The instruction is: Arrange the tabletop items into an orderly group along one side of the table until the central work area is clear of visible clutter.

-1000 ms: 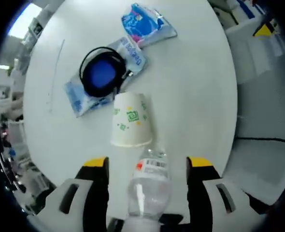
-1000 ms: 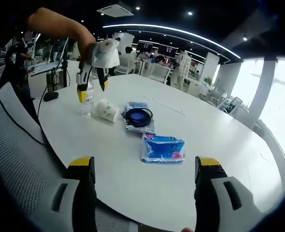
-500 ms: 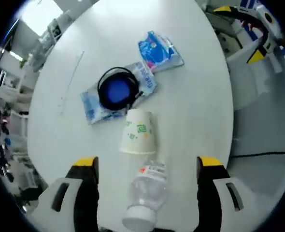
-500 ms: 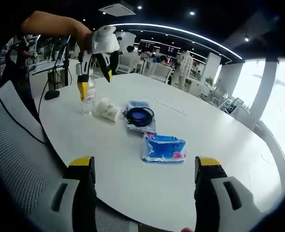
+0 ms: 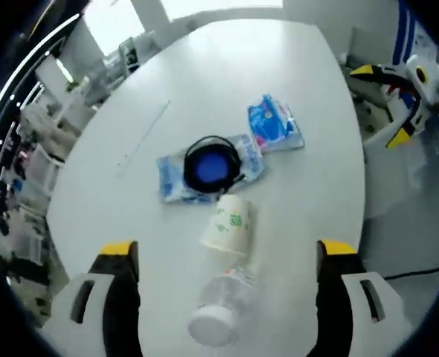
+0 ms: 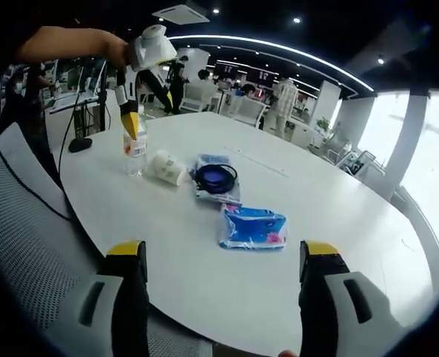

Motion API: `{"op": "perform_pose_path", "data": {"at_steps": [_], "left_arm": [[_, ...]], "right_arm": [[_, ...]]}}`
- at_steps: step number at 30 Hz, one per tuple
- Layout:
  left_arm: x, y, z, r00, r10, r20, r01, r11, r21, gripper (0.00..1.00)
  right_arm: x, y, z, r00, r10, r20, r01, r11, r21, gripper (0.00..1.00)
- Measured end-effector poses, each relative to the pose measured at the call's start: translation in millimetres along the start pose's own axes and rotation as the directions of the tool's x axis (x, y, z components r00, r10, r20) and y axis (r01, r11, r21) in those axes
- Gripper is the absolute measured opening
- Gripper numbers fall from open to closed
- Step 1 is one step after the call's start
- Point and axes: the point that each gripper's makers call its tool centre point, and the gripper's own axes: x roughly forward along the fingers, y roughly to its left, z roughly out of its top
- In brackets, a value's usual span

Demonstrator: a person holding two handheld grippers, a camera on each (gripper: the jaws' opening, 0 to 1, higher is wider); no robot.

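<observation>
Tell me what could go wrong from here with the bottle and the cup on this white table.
The water bottle stands upright near the table's edge, with the left gripper open just above it; a careless pass could knock it over or off. The paper cup lies on its side against the bottle, so it may roll when nudged. The black cable coil sits loose on a wipes pack and could slide off if the pack is dragged.

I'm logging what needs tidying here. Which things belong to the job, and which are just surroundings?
Job:
water bottle
paper cup
light blue packet under a blue bowl
blue packet

Surroundings:
white table
mesh chair
</observation>
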Motion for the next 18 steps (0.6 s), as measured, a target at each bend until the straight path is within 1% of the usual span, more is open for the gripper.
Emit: {"op": "perform_pose_path", "data": {"at_steps": [2,4,5,6,9,10,12,14,18], "left_arm": [[-2,1.8,0.7,1.0,0.02,0.022,-0.019,1.0,-0.023,1.0],[-5,3.1,7.1,0.996,0.043,0.074,-0.04,0.998,-0.04,1.0],[-6,8.2,10.3,0.992,0.065,0.105,-0.06,0.997,-0.047,1.0],[-8,11.1,11.7,0.989,0.08,0.121,-0.074,0.996,-0.052,1.0],[-11,16.7,10.0,0.986,0.1,0.132,-0.091,0.993,-0.072,1.0],[-14,18.1,10.7,0.983,0.111,0.147,-0.097,0.99,-0.098,1.0],[-16,20.2,10.0,0.979,0.121,0.162,-0.103,0.988,-0.115,1.0],[-19,23.0,9.6,0.971,0.142,0.192,-0.117,0.984,-0.134,1.0],[-23,23.4,4.5,0.966,0.157,0.203,-0.122,0.978,-0.171,1.0]], "right_arm": [[0,1,-0.3,1.0,0.003,-0.002,-0.003,1.0,-0.003,0.84],[0,1,-0.6,1.0,0.005,-0.003,-0.005,1.0,-0.005,0.84],[0,1,-1.1,1.0,0.006,-0.006,-0.006,1.0,-0.005,0.84],[1,2,-1.2,1.0,0.008,-0.006,-0.008,1.0,-0.006,0.84],[1,2,-1.5,1.0,0.01,-0.007,-0.01,1.0,-0.008,0.84],[1,2,-1.8,1.0,0.01,-0.009,-0.01,1.0,-0.008,0.84],[1,2,-1.9,1.0,0.01,-0.009,-0.01,1.0,-0.008,0.84],[1,3,-2.0,1.0,0.01,-0.01,-0.01,1.0,-0.008,0.84],[1,3,-2.1,1.0,0.01,-0.01,-0.01,1.0,-0.009,0.83]]}}
